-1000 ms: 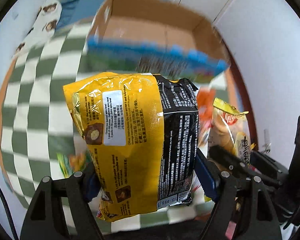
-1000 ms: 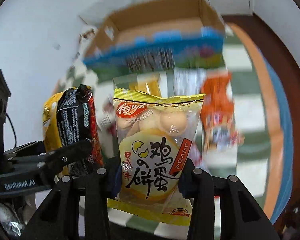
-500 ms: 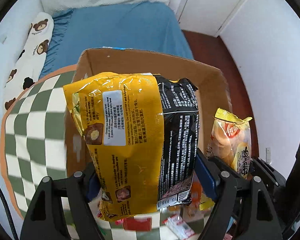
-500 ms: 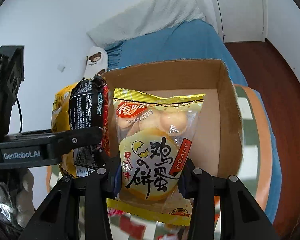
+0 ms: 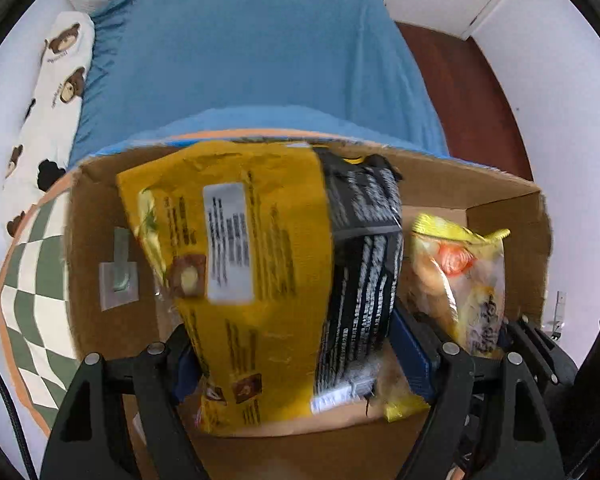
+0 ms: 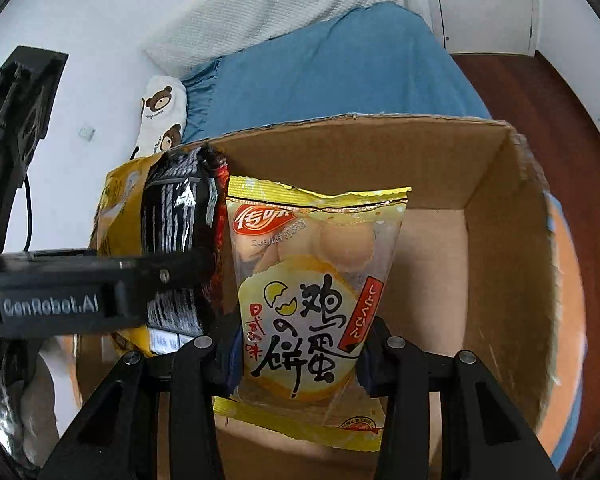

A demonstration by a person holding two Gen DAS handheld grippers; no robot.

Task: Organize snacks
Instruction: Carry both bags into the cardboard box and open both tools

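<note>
A: Left wrist view: what is happening?
B: The left gripper [image 5: 300,354] is gripping the yellow-and-black snack pack [image 5: 260,280] between its fingers, over the open cardboard box [image 5: 500,196].
A: And the right wrist view?
B: The right gripper's [image 6: 296,354] fingers are opening around the egg biscuit bag [image 6: 312,292], hanging inside the box, pads touching it.

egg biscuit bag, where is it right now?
In the right wrist view the egg biscuit bag stands upright between the right claw fingers as they open, over the cardboard box, beside the yellow-black packet.
</note>
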